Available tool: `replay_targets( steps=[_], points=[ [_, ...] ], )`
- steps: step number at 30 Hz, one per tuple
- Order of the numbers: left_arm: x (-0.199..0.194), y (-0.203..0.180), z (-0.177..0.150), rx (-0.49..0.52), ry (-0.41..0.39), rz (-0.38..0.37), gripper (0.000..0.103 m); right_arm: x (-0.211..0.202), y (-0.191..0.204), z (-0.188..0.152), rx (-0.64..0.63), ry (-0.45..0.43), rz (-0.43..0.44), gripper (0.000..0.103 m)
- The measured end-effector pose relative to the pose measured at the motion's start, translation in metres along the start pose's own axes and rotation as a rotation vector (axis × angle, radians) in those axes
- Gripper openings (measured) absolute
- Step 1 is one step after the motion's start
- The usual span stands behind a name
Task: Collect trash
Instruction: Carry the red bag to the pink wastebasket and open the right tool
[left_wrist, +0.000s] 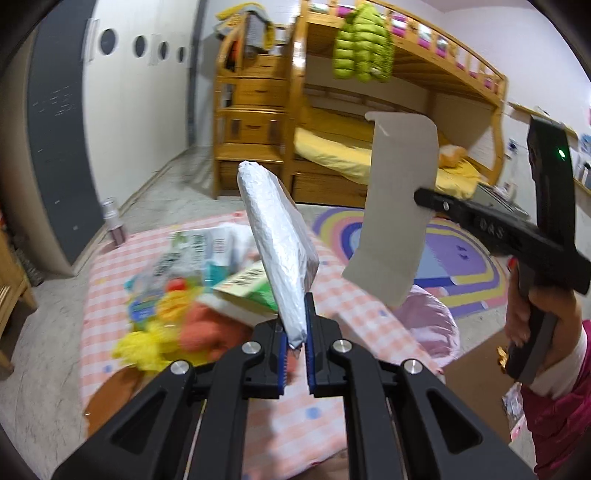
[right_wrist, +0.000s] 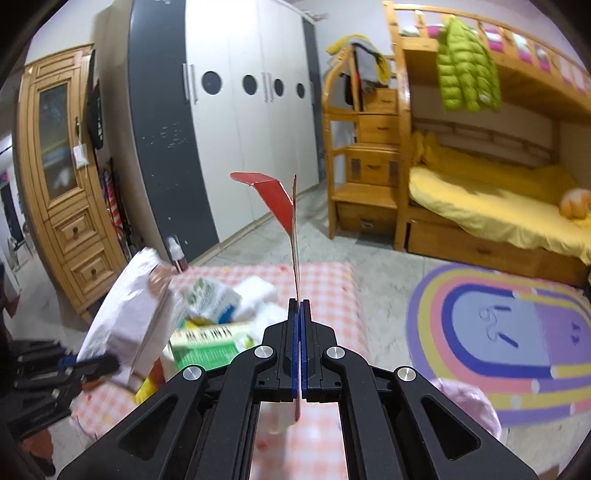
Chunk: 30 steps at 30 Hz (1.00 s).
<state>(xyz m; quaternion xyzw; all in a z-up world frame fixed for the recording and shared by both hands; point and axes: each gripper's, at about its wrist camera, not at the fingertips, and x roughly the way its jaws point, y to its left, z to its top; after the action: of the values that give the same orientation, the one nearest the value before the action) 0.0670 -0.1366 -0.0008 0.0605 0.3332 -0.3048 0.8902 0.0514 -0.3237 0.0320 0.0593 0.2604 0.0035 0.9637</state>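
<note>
My left gripper (left_wrist: 295, 332) is shut on a silver foil wrapper (left_wrist: 275, 243) and holds it upright above the checkered cloth (left_wrist: 362, 314). My right gripper (right_wrist: 298, 314) is shut on a flat piece of cardboard (right_wrist: 280, 199), red on one side, grey on the other (left_wrist: 399, 199), held in the air. In the left wrist view the right gripper (left_wrist: 424, 195) is up at the right. In the right wrist view the left gripper (right_wrist: 92, 365) holds the wrapper (right_wrist: 129, 317) at the left. More trash lies on the cloth: a green box (right_wrist: 207, 347) and other packets (left_wrist: 192, 258).
A pink trash bag (left_wrist: 428, 325) sits on the floor right of the cloth, also in the right wrist view (right_wrist: 469, 406). A rainbow rug (right_wrist: 509, 343), a wooden bunk bed (right_wrist: 480, 206), a wardrobe (right_wrist: 229, 122) and a spray bottle (left_wrist: 112, 221) stand around.
</note>
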Motion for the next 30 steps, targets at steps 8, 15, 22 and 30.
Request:
replay_targets(
  steps=[8,15,22,30],
  points=[
    [0.058,-0.088,-0.009,0.133,0.076,-0.136,0.006,-0.046,-0.058,-0.061,0.097,0.016,-0.171,0.000],
    [0.120,-0.175,-0.014,0.274,0.126,-0.224,0.006,-0.058,-0.132,-0.096,0.209,0.047,-0.346,0.000],
    [0.172,-0.220,-0.009,0.317,0.189,-0.261,0.006,-0.033,-0.184,-0.127,0.308,0.101,-0.405,0.001],
    [0.184,-0.204,0.001,0.280,0.192,-0.235,0.051,-0.013,-0.216,-0.139,0.380,0.159,-0.405,0.041]
  ],
)
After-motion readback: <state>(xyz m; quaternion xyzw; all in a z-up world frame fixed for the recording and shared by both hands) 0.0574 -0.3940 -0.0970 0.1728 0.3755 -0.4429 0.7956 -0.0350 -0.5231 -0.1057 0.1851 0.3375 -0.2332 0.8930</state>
